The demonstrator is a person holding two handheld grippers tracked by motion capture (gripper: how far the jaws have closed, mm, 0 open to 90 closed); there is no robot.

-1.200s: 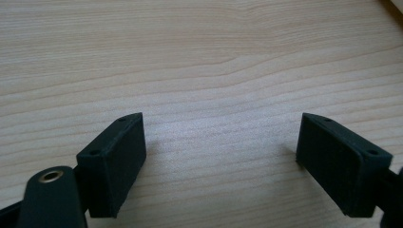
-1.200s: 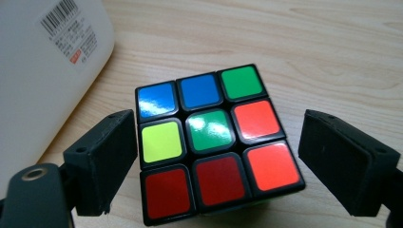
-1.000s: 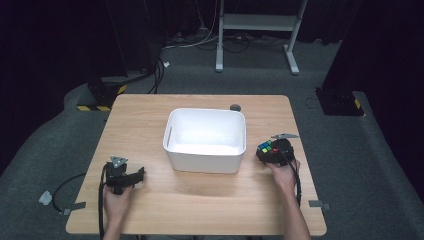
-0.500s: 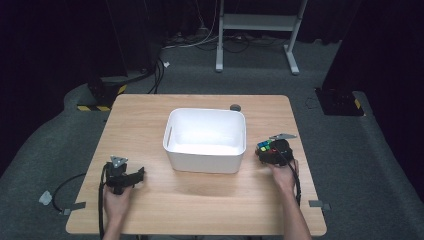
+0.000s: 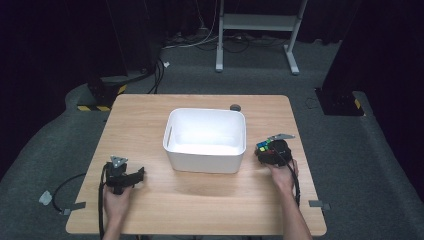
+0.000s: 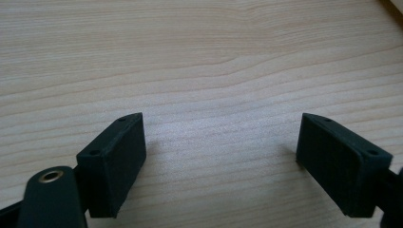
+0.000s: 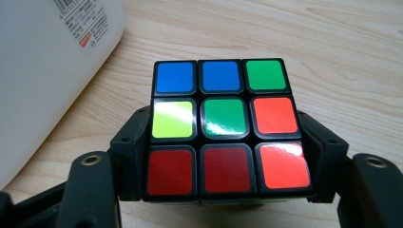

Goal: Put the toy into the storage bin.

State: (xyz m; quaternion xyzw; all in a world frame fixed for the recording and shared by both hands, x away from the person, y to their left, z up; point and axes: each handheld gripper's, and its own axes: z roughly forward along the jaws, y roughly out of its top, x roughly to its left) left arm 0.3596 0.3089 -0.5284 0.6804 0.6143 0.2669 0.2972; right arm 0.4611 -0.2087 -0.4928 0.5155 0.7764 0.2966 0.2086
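Note:
A colour cube (image 7: 225, 128) with blue, green, yellow, orange and red stickers sits on the wooden table (image 5: 200, 200), just right of the white bin (image 5: 205, 112). My right gripper (image 7: 225, 156) has just been closing its jaws, and both pads now press on the cube's two sides. In the high view the cube (image 5: 263, 146) shows at the tip of that right gripper (image 5: 267, 150), near the table's right edge. Near the front left, my left gripper (image 5: 134, 175) lies low over the table. Its jaws stand wide apart in the left gripper view (image 6: 221, 156), with bare wood between them.
The white bin's wall (image 7: 47, 71), bearing a label, stands close on the left of the cube. A small dark round thing (image 5: 234, 107) lies behind the bin. Cables trail from both grippers off the table's front. Grey floor and a metal stand (image 5: 255, 22) lie beyond.
The right gripper's jaws have drawn in around the cube. Both hands stay where they were.

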